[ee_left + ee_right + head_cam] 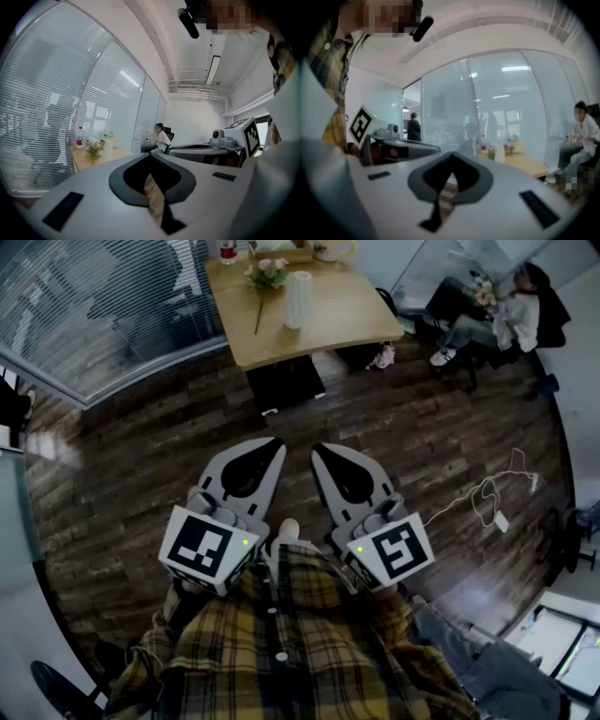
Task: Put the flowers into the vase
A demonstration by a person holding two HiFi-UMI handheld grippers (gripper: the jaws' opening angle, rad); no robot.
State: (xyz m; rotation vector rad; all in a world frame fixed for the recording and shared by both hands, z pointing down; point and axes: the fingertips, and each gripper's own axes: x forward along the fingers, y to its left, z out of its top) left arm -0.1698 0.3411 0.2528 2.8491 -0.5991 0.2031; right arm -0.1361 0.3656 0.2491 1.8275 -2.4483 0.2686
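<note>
Approach step only, nothing picked up yet. Left gripper [276,442] and right gripper [318,448] side by side over the floor [112,484], jaws together, empty. Flowers [267,273] lying on the table [347,315] just beside the vase [297,298], well ahead. Next up: closing in, opening one pair of jaws for the flowers.

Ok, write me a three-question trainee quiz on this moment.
1. True or false: the flowers already stand in the vase.
2. The left gripper and the right gripper are: A) over the wooden floor, short of the table; B) over the table; C) at the vase.
3. Fill in: both grippers' fingers are ____.
Key: 1 false, the flowers lie on the table beside the vase; 2 A; 3 shut, empty.
</note>
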